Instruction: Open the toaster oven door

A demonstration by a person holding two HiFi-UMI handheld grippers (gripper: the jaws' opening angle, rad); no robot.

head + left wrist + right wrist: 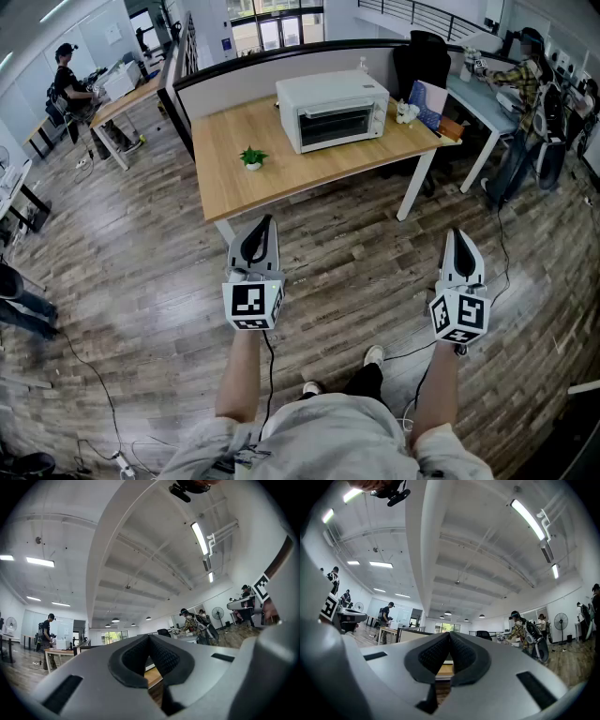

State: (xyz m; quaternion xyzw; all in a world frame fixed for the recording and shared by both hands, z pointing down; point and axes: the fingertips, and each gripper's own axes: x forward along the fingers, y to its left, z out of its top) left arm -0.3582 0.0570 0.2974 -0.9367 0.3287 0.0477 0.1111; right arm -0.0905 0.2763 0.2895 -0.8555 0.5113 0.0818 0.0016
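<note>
A white toaster oven [334,110] stands on the far part of a wooden table [234,173], its glass door closed. My left gripper [267,220] hangs over the floor just short of the table's near edge, jaws shut and empty. My right gripper [458,232] is held over the floor to the right of the table leg, also shut with nothing in it. In the left gripper view the black pads [149,639] meet at the tip. In the right gripper view the pads [449,635] also touch. Both gripper cameras tilt up at the ceiling.
A small potted plant [252,157] sits near the table's left front. Small items and a blue card [427,101] lie at the table's right end. A black office chair [417,56] stands behind. People sit at desks at the far left [70,84] and far right [525,80]. Cables run across the wood floor.
</note>
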